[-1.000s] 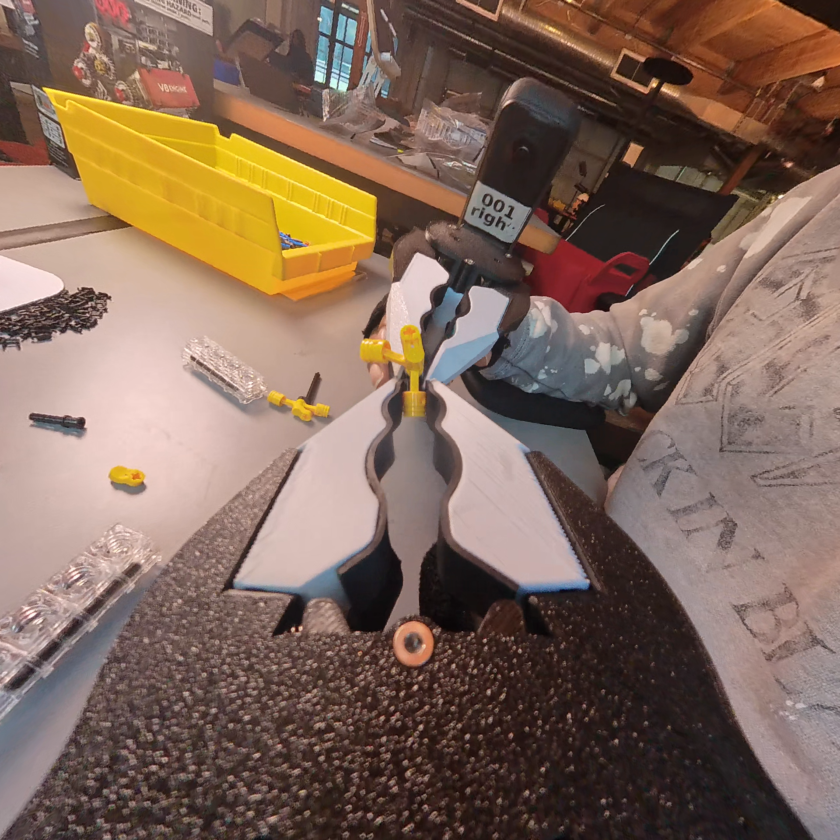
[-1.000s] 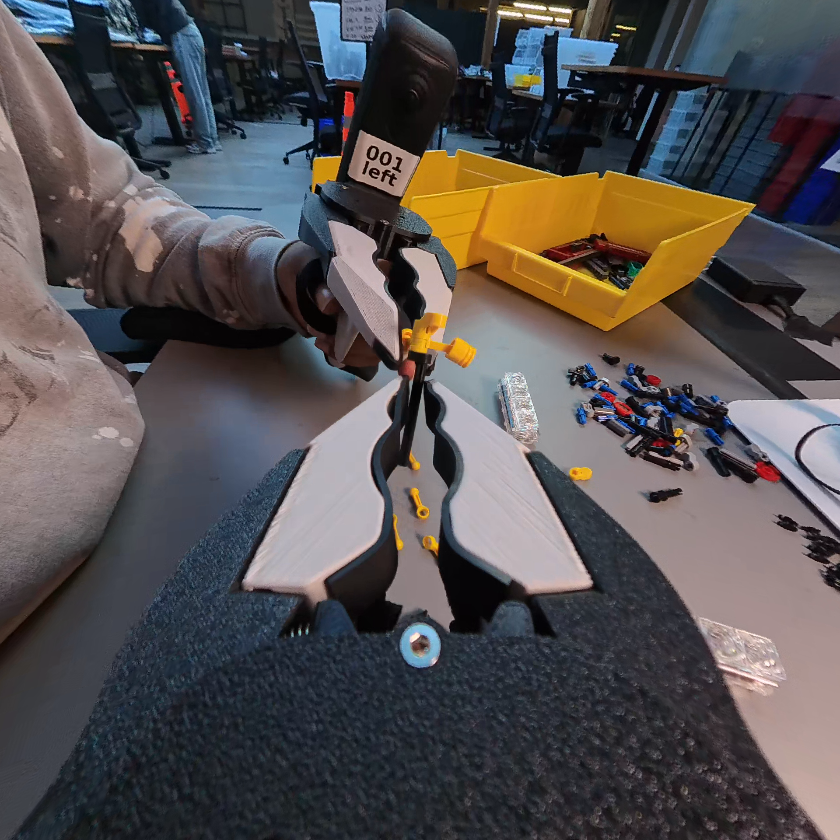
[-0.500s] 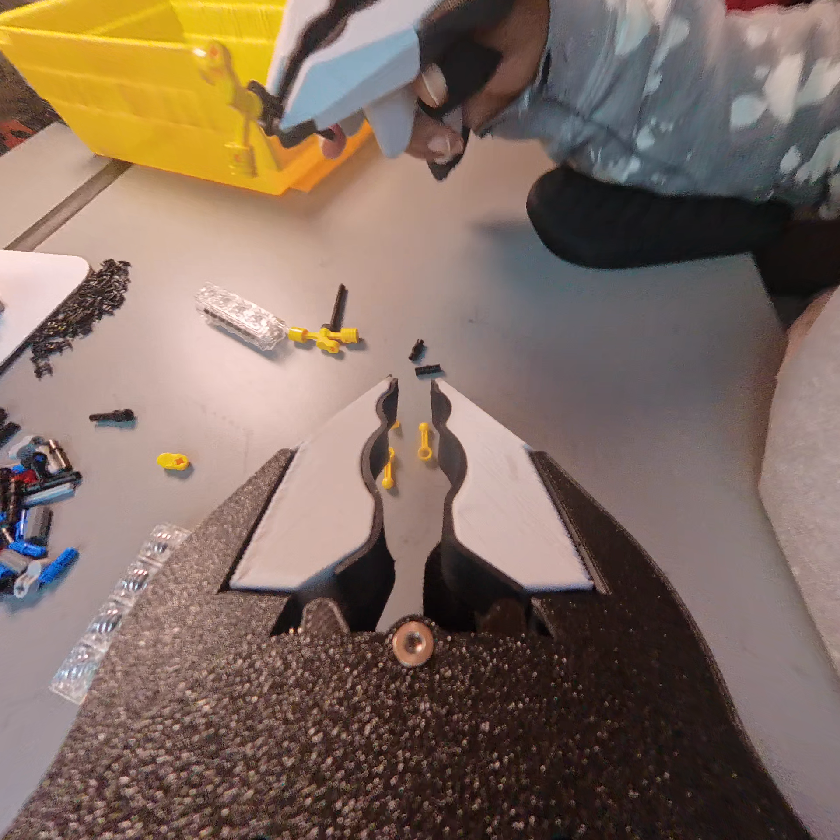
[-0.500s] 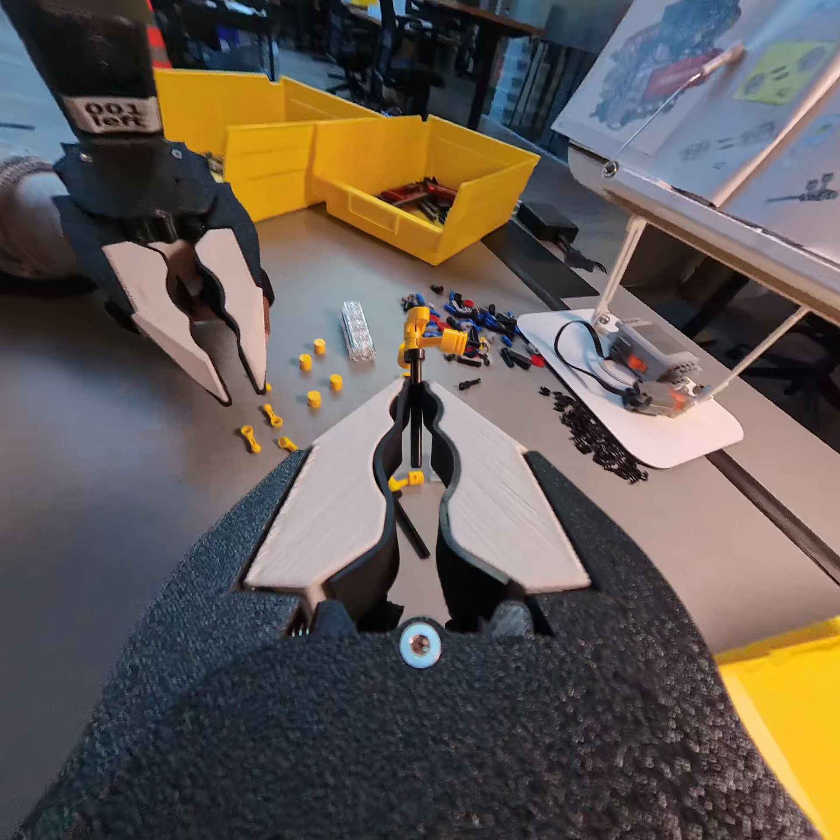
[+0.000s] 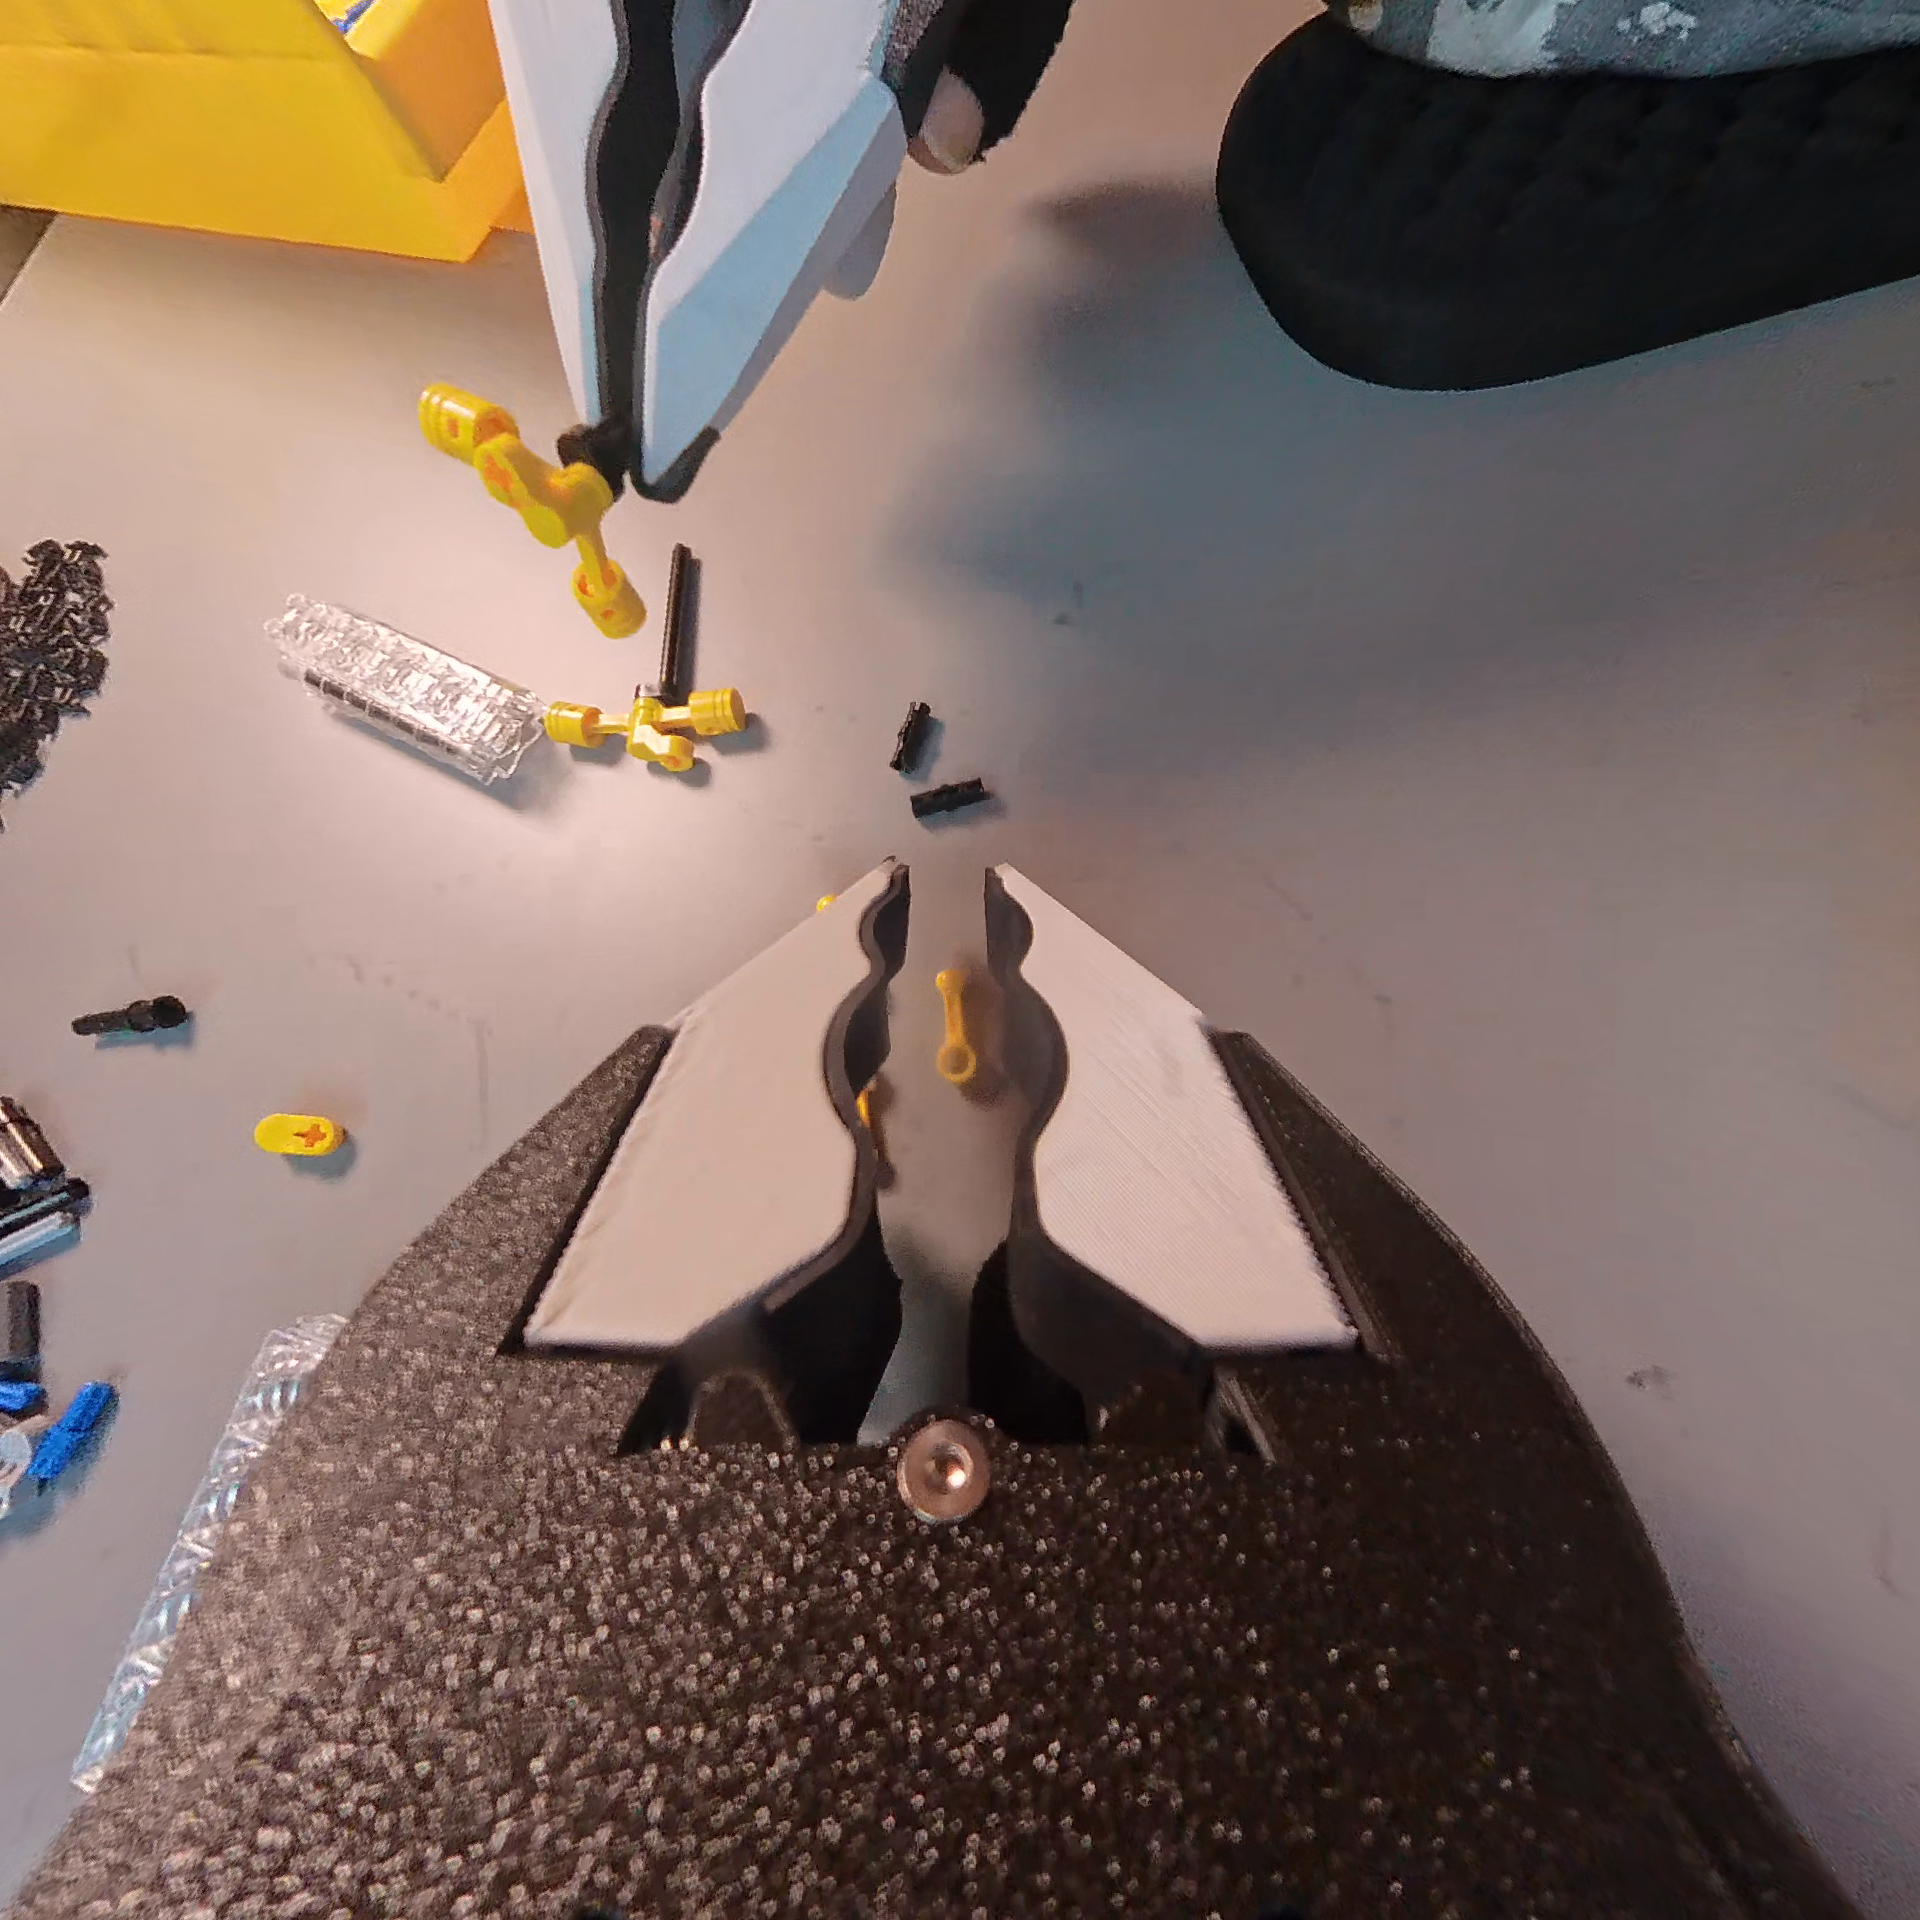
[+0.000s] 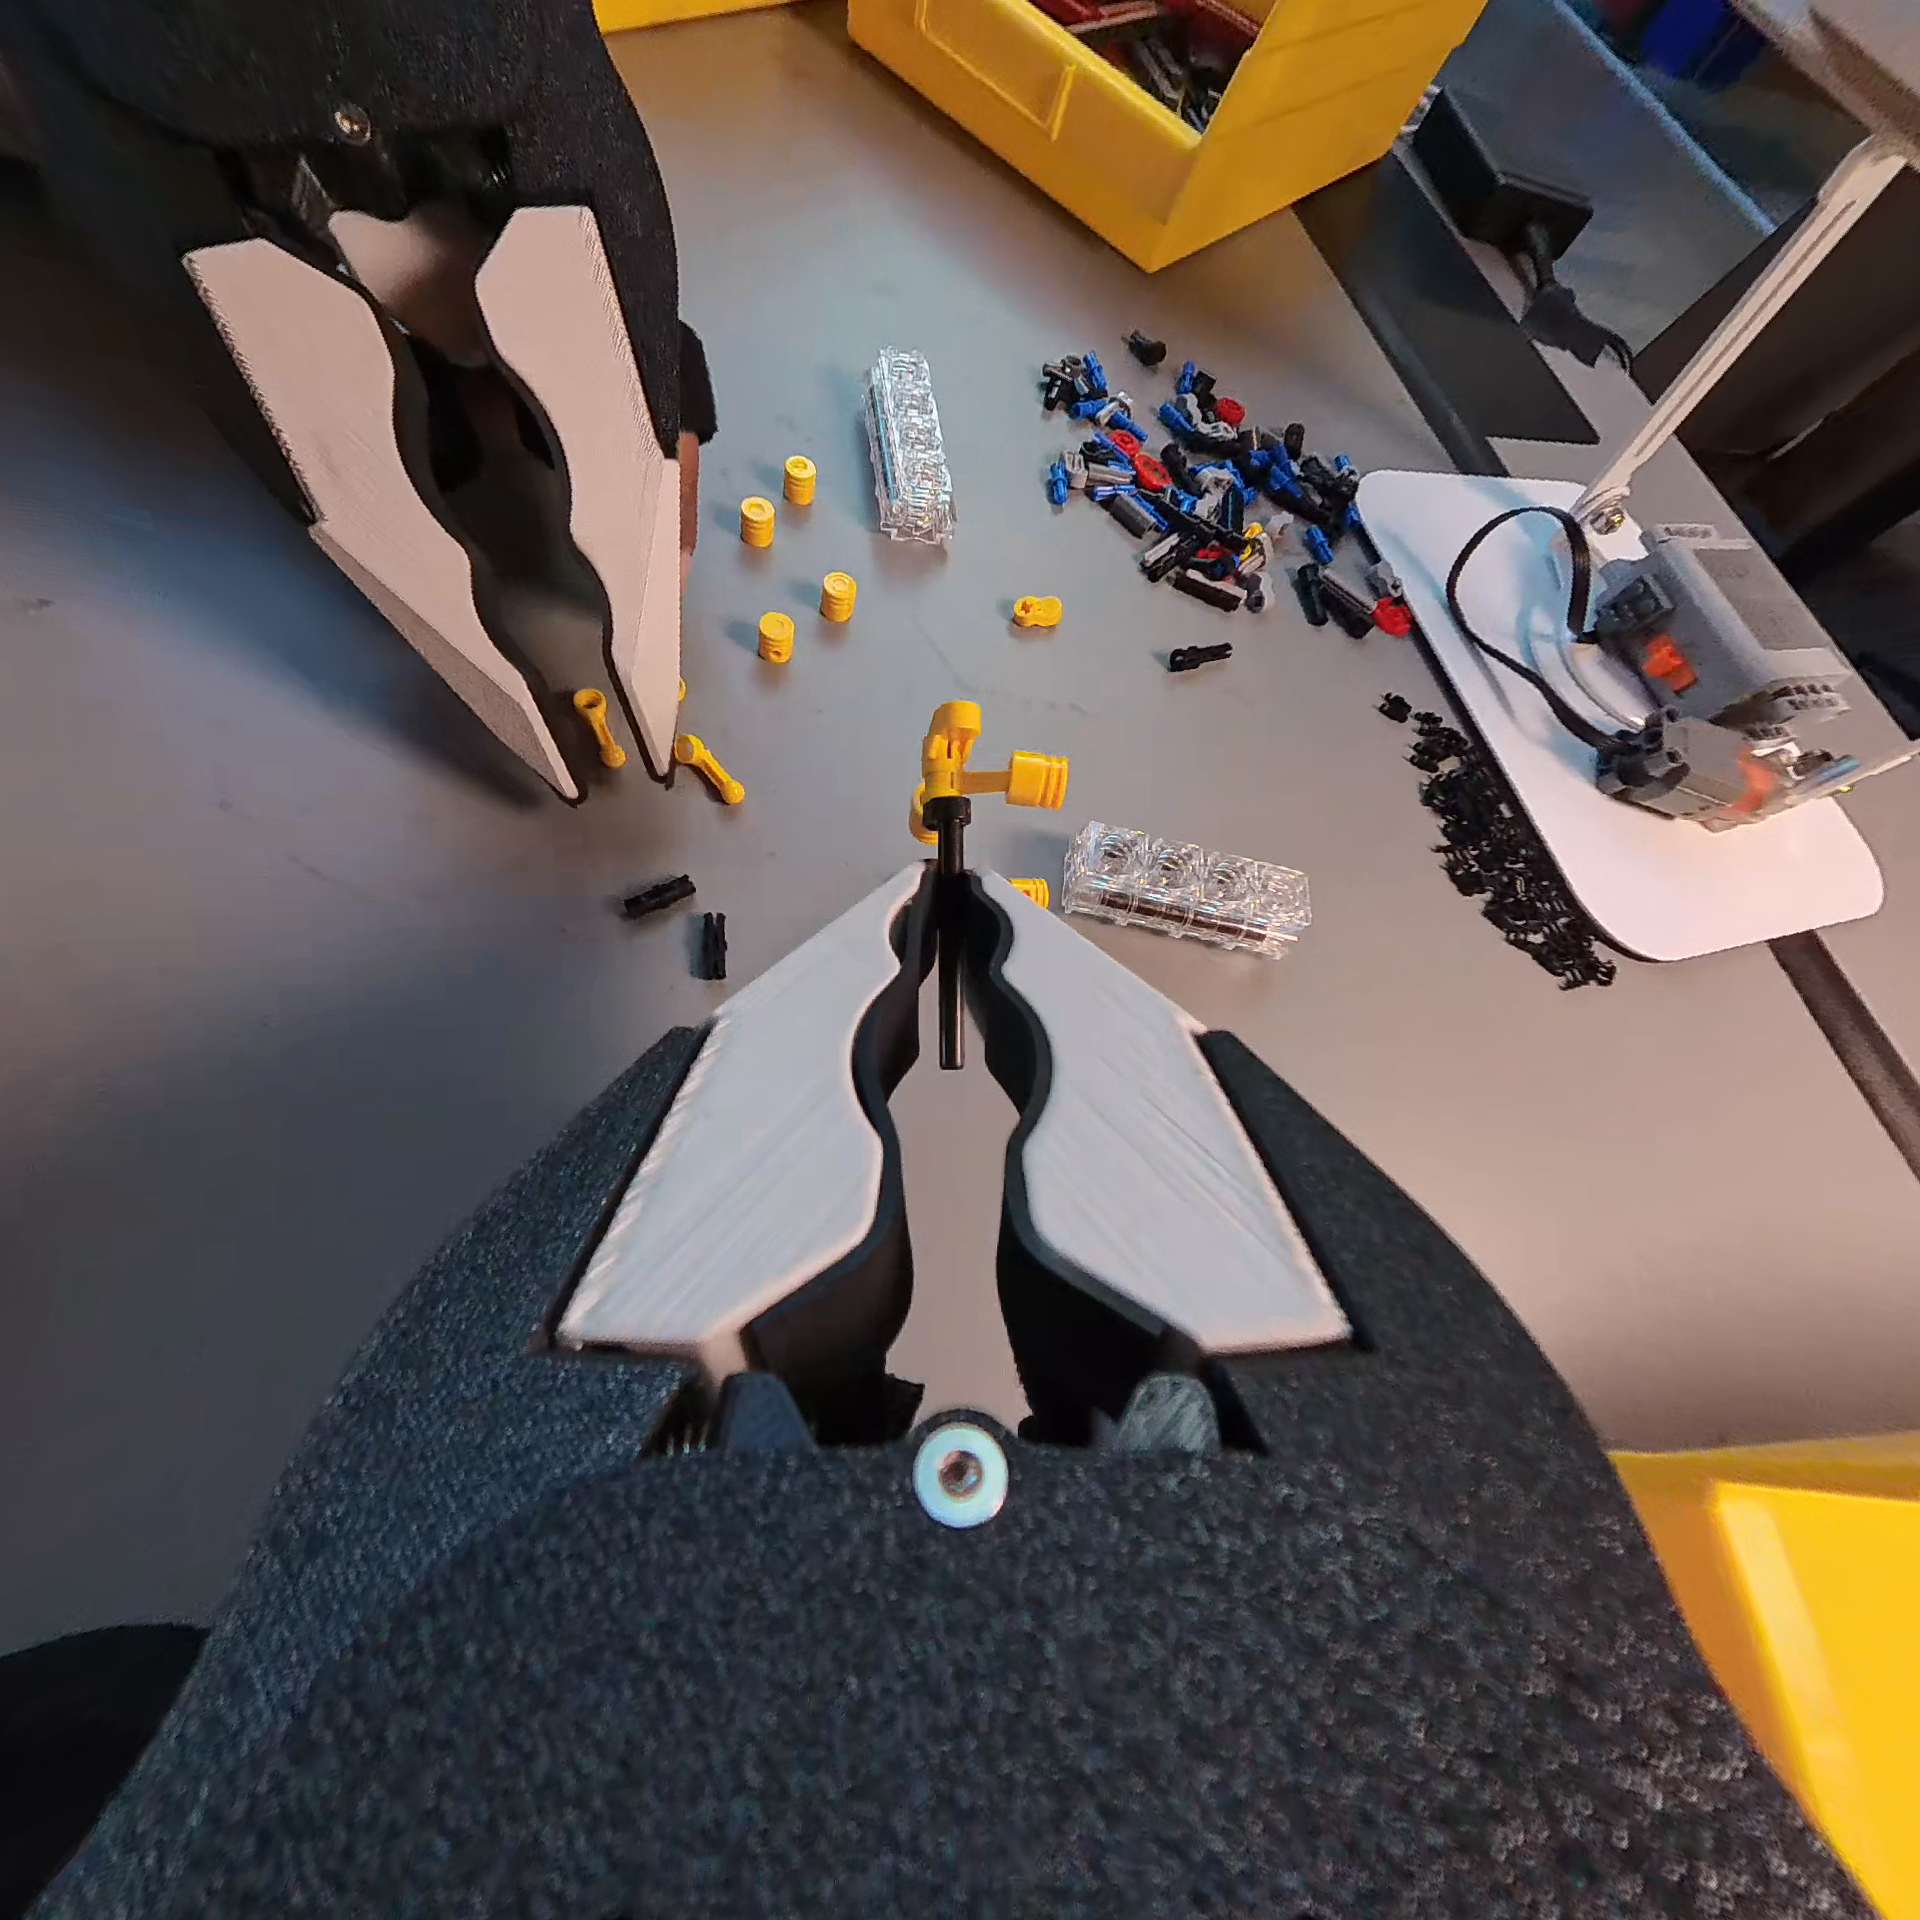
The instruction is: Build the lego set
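Observation:
My right gripper (image 6: 948,875) is shut on a thin black axle (image 6: 950,977) whose far end carries a yellow piston assembly (image 6: 971,769). It holds this low over the grey table, and it also shows in the left wrist view (image 5: 623,468) with the assembly (image 5: 530,488). My left gripper (image 5: 943,873) is open and empty, tips down at the table, with a small yellow rod (image 5: 954,1023) lying between its fingers. In the right wrist view the left gripper (image 6: 613,779) straddles that rod (image 6: 600,727), and a second rod (image 6: 712,769) lies beside it.
A second yellow assembly (image 5: 649,722) with a black axle lies by a clear brick (image 5: 405,701). Two black pins (image 5: 940,800) lie ahead of the left gripper. Also there: yellow cylinders (image 6: 774,636), mixed small parts (image 6: 1195,488), a white plate (image 6: 1662,883) with a motor, yellow bins (image 6: 1143,135).
The left gripper let go of the yellow assembly, opened and dropped to the table over the yellow rods. The right gripper carried the axle and assembly down toward the table.

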`<state>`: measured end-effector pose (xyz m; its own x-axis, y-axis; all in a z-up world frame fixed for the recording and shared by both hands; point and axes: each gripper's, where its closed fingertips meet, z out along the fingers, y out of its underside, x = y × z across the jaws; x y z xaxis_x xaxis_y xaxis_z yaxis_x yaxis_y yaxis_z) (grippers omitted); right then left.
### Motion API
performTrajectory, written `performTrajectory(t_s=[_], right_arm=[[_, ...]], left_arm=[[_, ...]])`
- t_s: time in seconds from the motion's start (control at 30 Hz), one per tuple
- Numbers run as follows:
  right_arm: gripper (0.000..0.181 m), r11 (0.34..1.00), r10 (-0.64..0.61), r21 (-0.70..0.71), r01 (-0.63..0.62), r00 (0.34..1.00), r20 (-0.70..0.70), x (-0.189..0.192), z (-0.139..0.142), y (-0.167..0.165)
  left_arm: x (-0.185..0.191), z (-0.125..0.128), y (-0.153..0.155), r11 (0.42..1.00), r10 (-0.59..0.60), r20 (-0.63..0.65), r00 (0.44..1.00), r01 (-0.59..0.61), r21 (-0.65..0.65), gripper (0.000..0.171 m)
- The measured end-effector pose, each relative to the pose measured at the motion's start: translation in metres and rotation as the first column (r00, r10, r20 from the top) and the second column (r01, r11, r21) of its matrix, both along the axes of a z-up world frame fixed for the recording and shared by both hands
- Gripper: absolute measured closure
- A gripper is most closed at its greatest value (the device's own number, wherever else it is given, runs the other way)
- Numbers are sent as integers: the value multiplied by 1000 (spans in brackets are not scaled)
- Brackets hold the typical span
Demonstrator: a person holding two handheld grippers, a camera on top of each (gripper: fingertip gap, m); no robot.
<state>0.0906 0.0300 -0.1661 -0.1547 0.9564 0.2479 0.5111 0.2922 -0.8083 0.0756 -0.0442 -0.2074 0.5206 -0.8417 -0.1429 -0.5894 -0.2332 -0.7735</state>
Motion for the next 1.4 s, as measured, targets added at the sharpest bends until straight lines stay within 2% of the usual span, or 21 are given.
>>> performTrajectory(t_s=[0.4,0.63,1.0,1.13,1.27,1.4], right_arm=[[177,1000,-18,6,18,1000,-15,-1,1,3],[177,1000,-17,-5,17,1000,-19,-1,0,4],[178,1000,-25,-12,25,999,-20,-2,-3,7],[177,999,-40,-9,39,998,-42,-1,3,10],[177,999,-47,-24,46,998,-49,0,4,12],[177,999,-21,-44,21,1000,9,4,-6,8]], left_arm=[[13,-9,12,997,16,-26,1000,-18,-78,145],[16,-13,9,992,8,-11,1000,-9,-128,157],[16,-13,7,992,-4,-4,1000,3,-125,171],[14,-7,7,993,0,19,1000,2,-115,159],[15,-2,6,993,-9,37,999,14,-118,156],[19,-9,10,993,-43,-30,999,40,-115,157]])
